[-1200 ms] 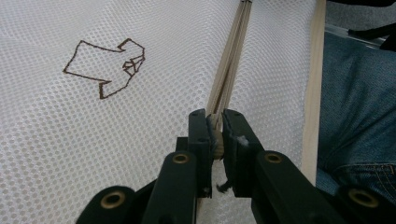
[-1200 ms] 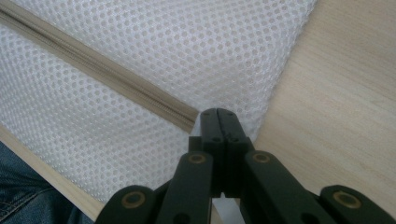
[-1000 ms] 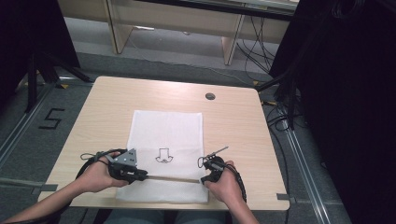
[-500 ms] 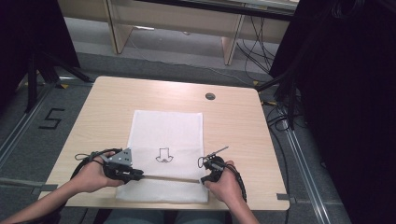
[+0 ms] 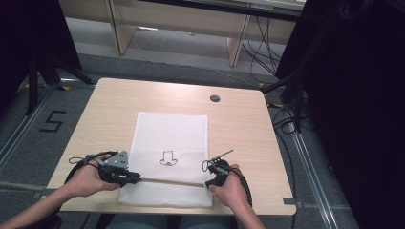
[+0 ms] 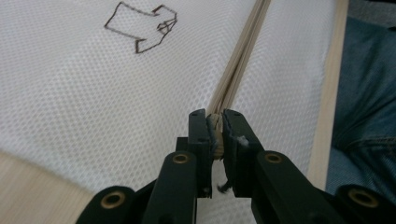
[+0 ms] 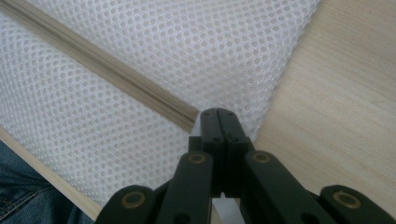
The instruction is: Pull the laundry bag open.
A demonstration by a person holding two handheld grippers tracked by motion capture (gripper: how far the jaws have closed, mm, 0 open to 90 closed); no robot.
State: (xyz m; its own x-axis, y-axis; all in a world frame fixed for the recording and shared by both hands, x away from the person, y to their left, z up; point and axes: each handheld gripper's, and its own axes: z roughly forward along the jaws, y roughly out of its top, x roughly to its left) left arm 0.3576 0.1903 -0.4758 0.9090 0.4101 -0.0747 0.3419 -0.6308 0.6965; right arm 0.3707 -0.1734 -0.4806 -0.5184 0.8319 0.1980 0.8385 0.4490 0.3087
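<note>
Two black two-jaw grippers are seen low over a white mesh fabric bag [image 5: 169,157], which is laid flat on the light wooden table [image 5: 239,129]. A beige zipper [image 5: 169,181] is stretched straight across the bag between them.

The left gripper [image 6: 215,128] is closed narrowly on the zipper's slider: the small pull piece [image 6: 215,125] is pinched between the pads, and the tan zipper line [image 6: 238,60] is seen running straight away from the jaw tips. To the far left of those jaws, a black line drawing [image 6: 142,29] is printed on the mesh.

The right gripper [image 7: 218,122] is pressed fully together, pad against pad, with the bag's mesh edge apparently nipped at the tips. The zipper's end [image 7: 189,119] is found just left of those jaws, touching distance; bare wood is spread out to their right.

In the high view, each gripper [image 5: 125,175] [image 5: 211,180] is held by a hand at the bag's near edge.
</note>
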